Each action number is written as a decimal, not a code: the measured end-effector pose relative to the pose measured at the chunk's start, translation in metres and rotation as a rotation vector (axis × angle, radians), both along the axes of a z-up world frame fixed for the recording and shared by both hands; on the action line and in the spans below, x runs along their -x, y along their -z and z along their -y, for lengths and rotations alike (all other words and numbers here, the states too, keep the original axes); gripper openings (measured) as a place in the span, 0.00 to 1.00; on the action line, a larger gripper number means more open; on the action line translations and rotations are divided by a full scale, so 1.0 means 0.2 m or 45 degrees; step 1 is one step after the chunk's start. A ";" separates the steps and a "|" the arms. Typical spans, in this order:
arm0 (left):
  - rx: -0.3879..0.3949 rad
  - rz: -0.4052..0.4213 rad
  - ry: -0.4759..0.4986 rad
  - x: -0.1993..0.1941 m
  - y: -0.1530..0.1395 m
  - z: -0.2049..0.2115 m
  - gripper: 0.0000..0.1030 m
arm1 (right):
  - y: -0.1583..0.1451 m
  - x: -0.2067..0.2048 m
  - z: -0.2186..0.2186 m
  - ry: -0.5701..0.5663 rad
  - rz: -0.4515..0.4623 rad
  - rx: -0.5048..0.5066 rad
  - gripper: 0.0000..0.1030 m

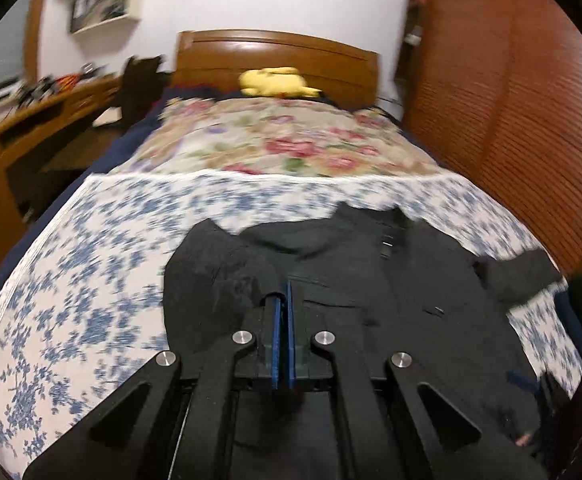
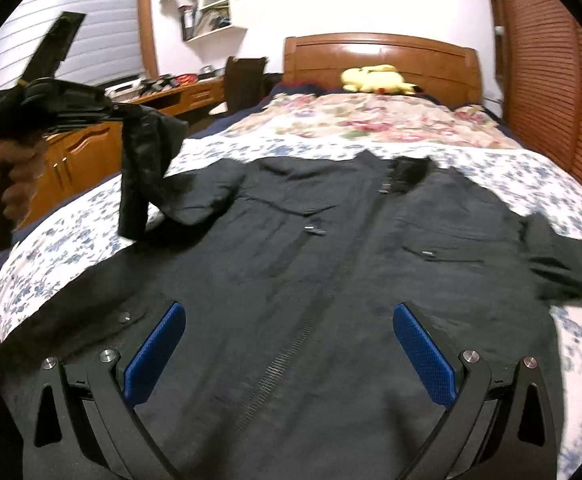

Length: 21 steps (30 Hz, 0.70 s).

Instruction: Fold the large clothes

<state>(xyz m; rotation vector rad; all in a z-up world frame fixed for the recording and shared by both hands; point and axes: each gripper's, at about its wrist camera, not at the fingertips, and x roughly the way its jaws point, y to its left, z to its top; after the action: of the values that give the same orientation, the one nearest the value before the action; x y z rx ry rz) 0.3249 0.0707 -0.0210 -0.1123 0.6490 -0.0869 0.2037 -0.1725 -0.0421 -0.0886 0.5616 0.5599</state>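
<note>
A large black jacket (image 2: 331,248) lies front up on the bed, zipper closed, collar toward the headboard. It also shows in the left wrist view (image 1: 371,280). My left gripper (image 1: 284,292) is shut on the jacket's left sleeve (image 2: 143,168) and holds it lifted above the bed; the right wrist view shows this gripper (image 2: 119,114) at the left, held by a hand. My right gripper (image 2: 289,316) is open and empty, low over the jacket's lower front, its blue pads (image 2: 157,354) either side of the zipper. The right sleeve (image 2: 563,256) lies spread out.
The bed has a blue-flowered sheet (image 1: 91,280) and a pink floral blanket (image 1: 271,140) farther up. A yellow plush toy (image 2: 375,80) rests by the wooden headboard (image 2: 379,56). A wooden desk (image 2: 163,100) stands left, a slatted wardrobe (image 2: 551,80) right.
</note>
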 end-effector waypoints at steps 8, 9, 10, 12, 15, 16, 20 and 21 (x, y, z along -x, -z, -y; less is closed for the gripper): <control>-0.066 -0.054 0.101 0.12 0.07 0.28 0.03 | 0.04 0.04 0.13 0.077 -0.018 0.004 1.00; -0.092 -0.062 0.101 0.14 0.08 0.30 0.03 | 0.04 0.05 0.13 0.078 -0.021 0.008 1.00; -0.114 -0.066 0.097 0.16 0.10 0.31 0.04 | 0.05 0.05 0.13 0.078 -0.025 0.014 1.00; -0.120 -0.063 0.099 0.22 0.15 0.31 0.15 | 0.04 0.04 0.11 0.076 -0.040 0.023 1.00; -0.117 -0.038 0.099 0.30 0.17 0.30 0.25 | 0.04 0.04 0.12 0.064 -0.052 0.028 1.00; -0.120 -0.021 0.098 0.35 0.19 0.28 0.28 | 0.04 0.03 0.12 0.065 -0.057 0.033 1.00; -0.102 0.007 0.095 0.46 0.21 0.25 0.33 | 0.03 0.02 0.11 0.063 -0.053 0.052 1.00; -0.103 0.013 0.094 0.49 0.21 0.24 0.33 | 0.03 0.02 0.11 0.063 -0.050 0.056 1.00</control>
<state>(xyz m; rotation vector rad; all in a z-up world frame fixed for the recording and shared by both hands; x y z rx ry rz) 0.2269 0.0219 -0.0639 -0.0096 0.6454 -0.1320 0.1996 -0.1946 -0.0483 -0.1054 0.6128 0.5022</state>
